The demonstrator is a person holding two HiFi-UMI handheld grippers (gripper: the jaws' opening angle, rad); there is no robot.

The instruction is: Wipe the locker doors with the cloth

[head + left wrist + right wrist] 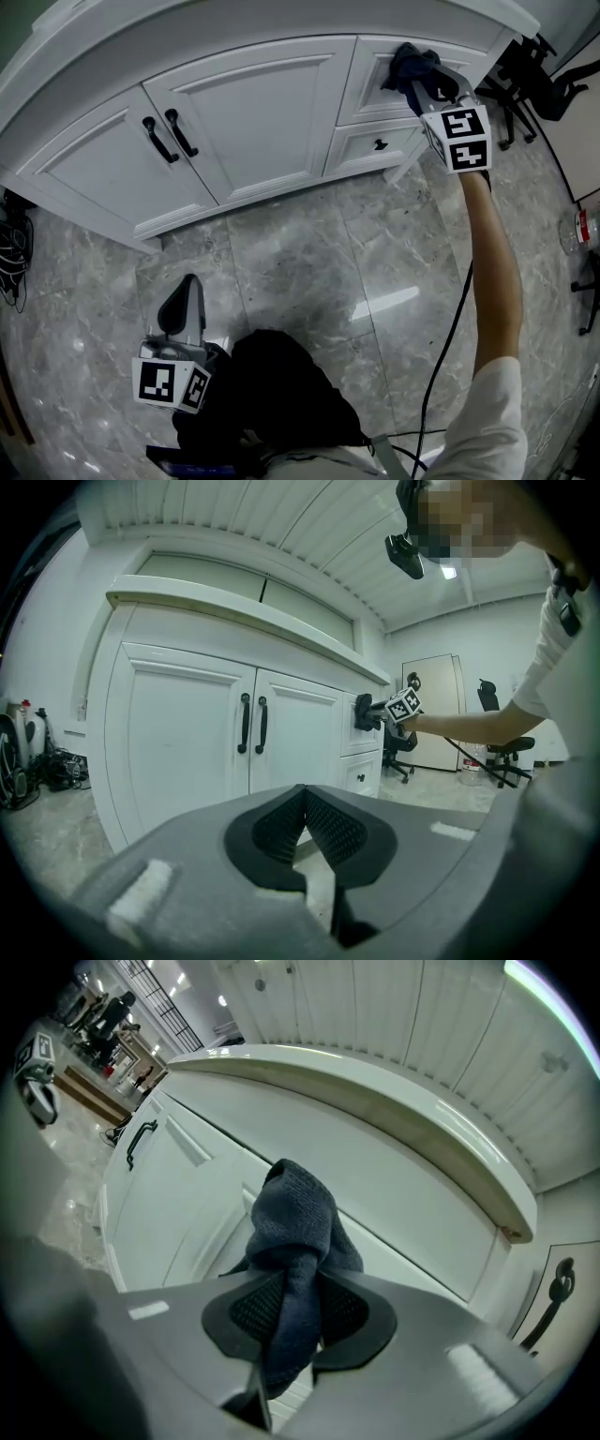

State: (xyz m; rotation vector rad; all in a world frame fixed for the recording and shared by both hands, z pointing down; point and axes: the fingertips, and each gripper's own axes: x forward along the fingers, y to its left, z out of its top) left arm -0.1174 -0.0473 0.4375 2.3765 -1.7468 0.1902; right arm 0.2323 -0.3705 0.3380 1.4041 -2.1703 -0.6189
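Head view | grey marble floor (309, 253) | white cabinet doors (248, 108) | right claw (298, 1312) clamped on cloth (300, 1213) | left claw (305, 808) together, empty

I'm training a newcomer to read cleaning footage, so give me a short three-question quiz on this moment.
1. Multiple choice: the dark cloth gripped by the right gripper is held against A) the floor, B) the upper drawer front, C) a chair.
2. True or false: the left gripper has its jaws wide apart.
3. Fill in: the handles on the double doors are ___ in colour.
Key: 1 B. 2 False: they are together, with nothing between them. 3 Black.
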